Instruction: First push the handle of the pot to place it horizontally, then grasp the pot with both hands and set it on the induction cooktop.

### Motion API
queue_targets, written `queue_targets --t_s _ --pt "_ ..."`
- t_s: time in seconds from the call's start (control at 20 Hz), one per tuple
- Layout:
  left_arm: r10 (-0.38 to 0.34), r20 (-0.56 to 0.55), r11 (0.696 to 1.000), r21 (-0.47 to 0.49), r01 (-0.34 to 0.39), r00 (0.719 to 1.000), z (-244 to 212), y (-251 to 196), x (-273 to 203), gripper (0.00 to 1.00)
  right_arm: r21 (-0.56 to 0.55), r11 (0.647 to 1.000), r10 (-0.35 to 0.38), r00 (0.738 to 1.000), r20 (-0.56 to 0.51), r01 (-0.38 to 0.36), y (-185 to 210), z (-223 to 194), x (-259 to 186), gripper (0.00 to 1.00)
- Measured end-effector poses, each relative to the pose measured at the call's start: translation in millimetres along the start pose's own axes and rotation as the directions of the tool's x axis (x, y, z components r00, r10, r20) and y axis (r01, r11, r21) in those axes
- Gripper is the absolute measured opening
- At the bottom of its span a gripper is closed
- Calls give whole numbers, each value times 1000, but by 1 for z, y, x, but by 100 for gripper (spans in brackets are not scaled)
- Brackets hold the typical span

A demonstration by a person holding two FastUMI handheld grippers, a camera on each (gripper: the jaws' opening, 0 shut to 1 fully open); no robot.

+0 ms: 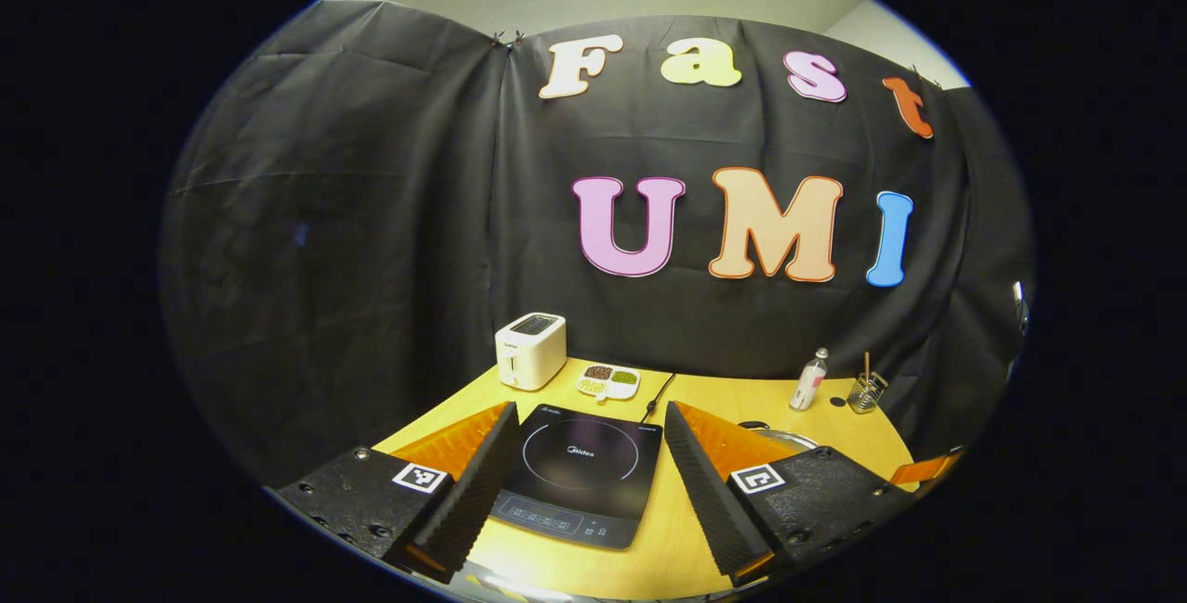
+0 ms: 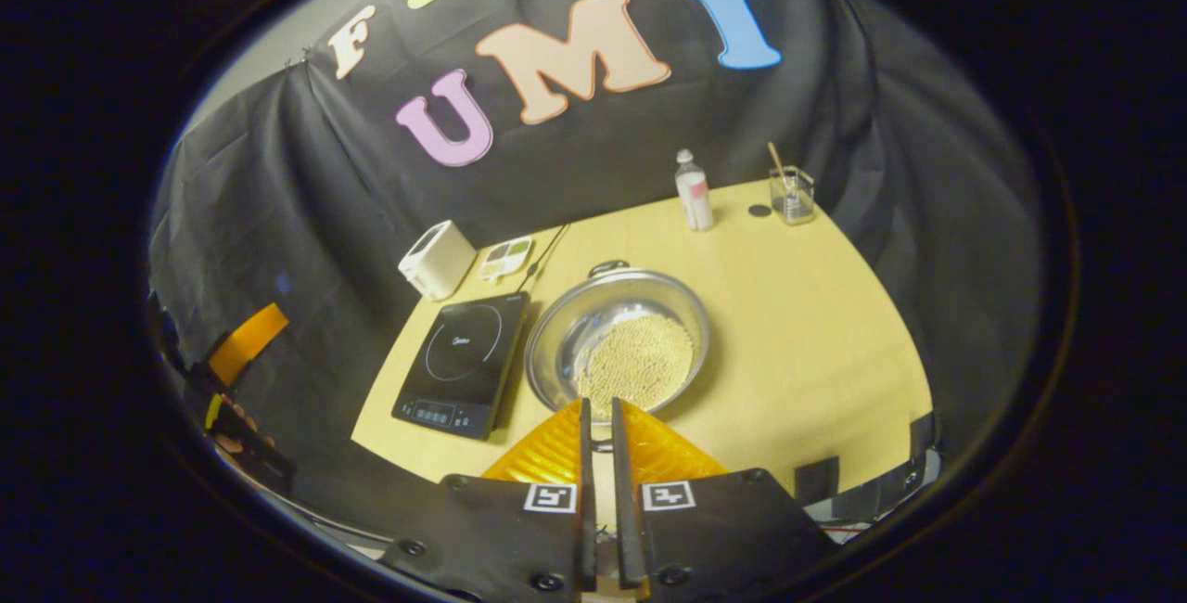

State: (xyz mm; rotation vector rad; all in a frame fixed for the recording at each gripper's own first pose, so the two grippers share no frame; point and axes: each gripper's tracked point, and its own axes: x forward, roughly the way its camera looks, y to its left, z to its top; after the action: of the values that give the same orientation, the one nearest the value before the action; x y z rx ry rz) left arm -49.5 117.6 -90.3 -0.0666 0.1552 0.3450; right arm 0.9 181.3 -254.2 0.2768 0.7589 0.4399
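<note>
A shallow metal pot (image 2: 566, 343) holding pale beans stands on the yellow table, just right of the black induction cooktop (image 2: 461, 364). One pot handle (image 2: 607, 266) points to the far side; the near one is hidden behind my right gripper (image 2: 598, 404). That gripper is shut, with nothing seen between its fingers, and its tips hover over the pot's near rim. My left gripper (image 1: 590, 413) is open above the table's near edge, framing the cooktop (image 1: 580, 473). A sliver of the pot's rim (image 1: 784, 438) peeks past its right finger.
A white toaster (image 2: 436, 260) and a small divided dish (image 2: 505, 257) stand behind the cooktop, its cord running back. A bottle (image 2: 694, 190) and a glass with a stick (image 2: 791, 194) stand at the far right. The other gripper and a hand (image 2: 236, 427) show at left.
</note>
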Motion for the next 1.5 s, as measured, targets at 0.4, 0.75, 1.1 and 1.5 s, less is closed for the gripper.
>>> queue_targets --t_s 0.4,0.75,1.1,1.5 --pt "-3 -36 1000 6 4 999 -17 27 13 95 89 995 70 966 -249 -49 48 -79 45 12" --pt "-29 -75 1000 1 29 997 -38 45 27 95 141 990 70 926 -372 -18 73 -109 95 12" --pt "-37 -102 999 11 38 994 -50 54 41 95 89 991 -58 906 -419 104 42 -121 140 11" --pt "-89 -125 995 30 93 988 -62 44 55 96 49 980 -156 904 -399 191 4 -119 140 8"
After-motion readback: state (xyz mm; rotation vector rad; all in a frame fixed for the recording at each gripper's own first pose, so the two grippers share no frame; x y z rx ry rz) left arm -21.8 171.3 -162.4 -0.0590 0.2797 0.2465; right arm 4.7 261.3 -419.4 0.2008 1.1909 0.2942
